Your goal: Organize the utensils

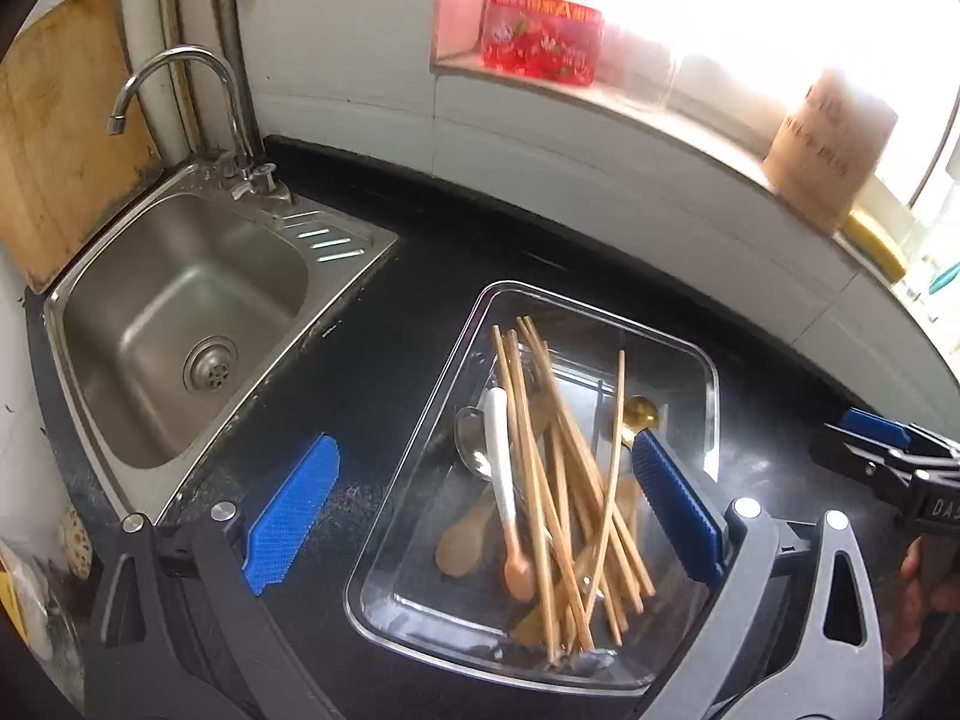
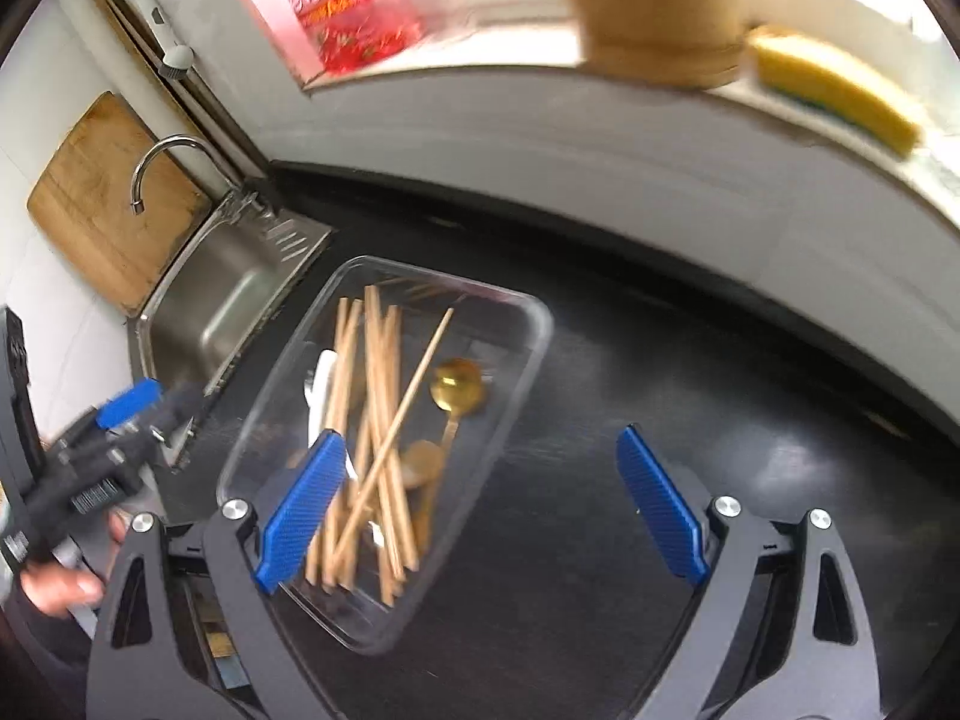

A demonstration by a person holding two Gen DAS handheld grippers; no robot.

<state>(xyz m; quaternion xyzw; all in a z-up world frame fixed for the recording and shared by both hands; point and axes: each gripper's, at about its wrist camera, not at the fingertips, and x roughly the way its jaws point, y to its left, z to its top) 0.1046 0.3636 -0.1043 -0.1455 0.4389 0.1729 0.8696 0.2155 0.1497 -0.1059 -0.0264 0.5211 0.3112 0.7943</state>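
Note:
A clear plastic tray (image 1: pixel 420 420) sits on the black countertop and holds several wooden chopsticks (image 1: pixel 558 480) in a loose crossed pile. With them lie a white-handled spoon (image 1: pixel 501 468), a metal spoon (image 1: pixel 471 444), a gold spoon (image 1: pixel 639 411) and a wooden spoon (image 1: pixel 468 534). My left gripper (image 1: pixel 485 439) hangs open above the tray's left half, nothing between its blue pads. The right wrist view shows the same tray (image 2: pixel 540 312), the chopsticks (image 2: pixel 378 396) and the gold spoon (image 2: pixel 459 387). My right gripper (image 2: pixel 480 433) stands open over the tray's right edge, holding nothing.
A steel sink (image 1: pixel 180 312) with a faucet (image 1: pixel 180 60) lies left of the tray, and a wooden cutting board (image 1: pixel 54 138) leans behind it. On the window sill stand a red packet (image 1: pixel 540 12), a bamboo holder (image 1: pixel 828 138) and a yellow sponge (image 2: pixel 834 84). Bare countertop (image 2: pixel 660 360) stretches right of the tray.

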